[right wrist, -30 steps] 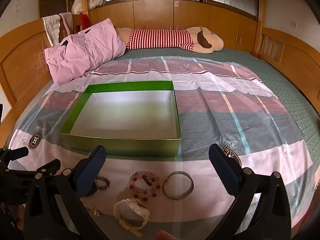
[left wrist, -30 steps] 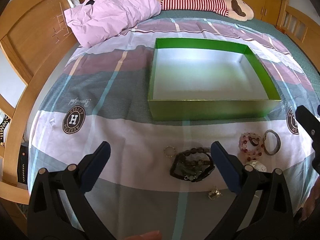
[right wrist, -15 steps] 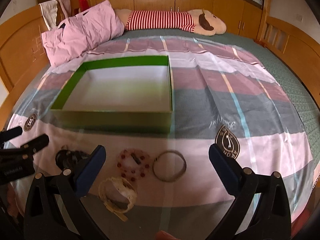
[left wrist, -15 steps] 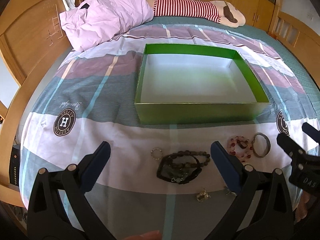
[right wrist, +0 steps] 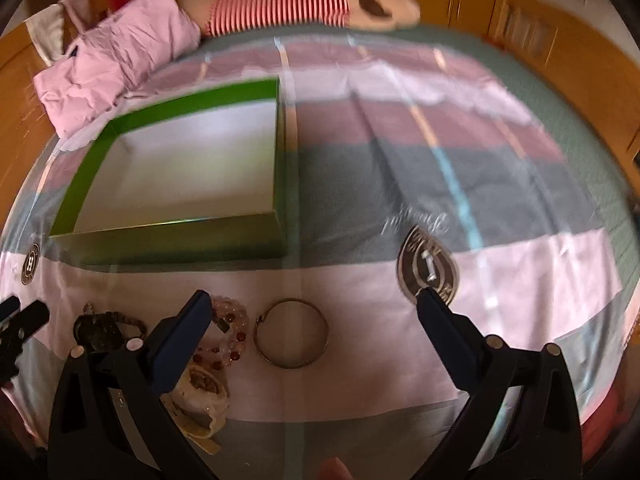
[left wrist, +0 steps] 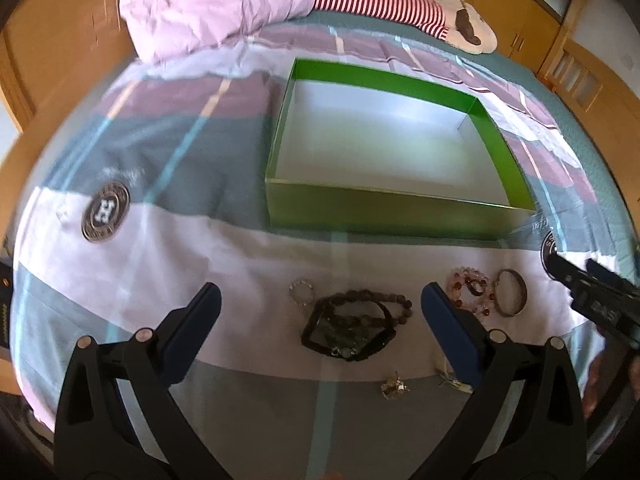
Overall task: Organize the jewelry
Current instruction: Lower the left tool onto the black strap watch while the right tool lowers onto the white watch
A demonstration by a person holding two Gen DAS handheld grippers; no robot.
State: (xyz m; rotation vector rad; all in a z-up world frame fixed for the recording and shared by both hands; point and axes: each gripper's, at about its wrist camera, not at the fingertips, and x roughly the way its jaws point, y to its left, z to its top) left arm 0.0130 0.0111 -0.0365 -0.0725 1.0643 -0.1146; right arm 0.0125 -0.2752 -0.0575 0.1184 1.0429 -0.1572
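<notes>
An empty green box [left wrist: 372, 212] with a white inside lies on the bed; it also shows in the right wrist view [right wrist: 176, 238]. In front of it lie a dark bead necklace pile [left wrist: 352, 324], a small pale bead ring [left wrist: 301, 291], a pink-red bead bracelet [left wrist: 470, 290], a metal bangle [left wrist: 510, 298] and a small gold charm [left wrist: 394, 387]. My left gripper [left wrist: 320, 312] is open over the dark pile. My right gripper [right wrist: 310, 320] is open over the bangle [right wrist: 292, 334], with the pink bracelet [right wrist: 224, 332] and a white watch [right wrist: 200, 392] at its left finger.
A pink pillow [left wrist: 212, 4] and a striped plush toy [left wrist: 384, 0] lie at the head of the bed. Wooden bed frame rails run along both sides. The right gripper's tip [left wrist: 596, 300] shows at the right edge of the left wrist view.
Both grippers have moved forward and down toward the jewelry. The right wrist view has swung so the bangle sits between its fingers. Both stay open.
</notes>
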